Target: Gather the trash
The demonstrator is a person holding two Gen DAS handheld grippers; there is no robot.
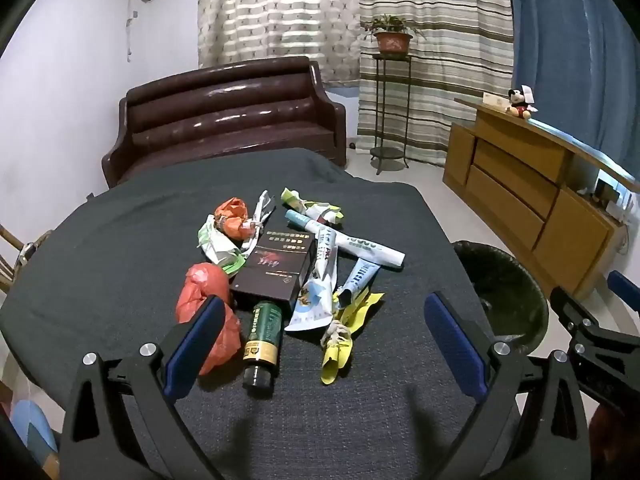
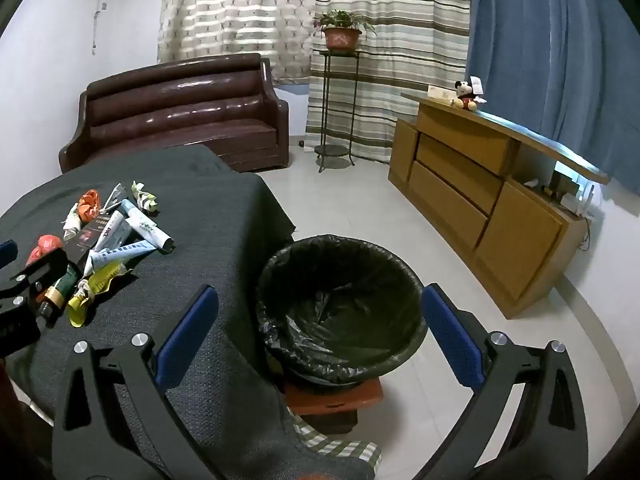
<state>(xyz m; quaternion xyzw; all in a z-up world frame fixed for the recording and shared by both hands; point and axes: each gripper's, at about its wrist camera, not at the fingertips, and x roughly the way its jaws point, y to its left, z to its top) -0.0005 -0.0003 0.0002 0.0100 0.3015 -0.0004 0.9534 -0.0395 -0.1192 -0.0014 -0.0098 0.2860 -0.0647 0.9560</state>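
A heap of trash lies on the dark tablecloth (image 1: 120,240): a dark box (image 1: 276,272), a green bottle (image 1: 262,340) on its side, a crumpled red bag (image 1: 200,292), a small orange bag (image 1: 232,216), rolled paper tubes (image 1: 360,246), and yellow wrappers (image 1: 340,344). My left gripper (image 1: 326,328) hovers open over the near edge of the heap, nothing between its fingers. A bin lined with a black bag (image 2: 340,304) stands on the floor beside the table. My right gripper (image 2: 320,328) is open above it, empty. The heap (image 2: 108,240) also shows at the left of the right wrist view.
A brown leather sofa (image 1: 224,120) stands behind the table. A wooden cabinet (image 2: 480,204) with a plush toy (image 2: 466,96) runs along the right wall. A plant stand (image 2: 338,100) is by the curtains. The bin rests on a red stool (image 2: 332,398) on the tiled floor.
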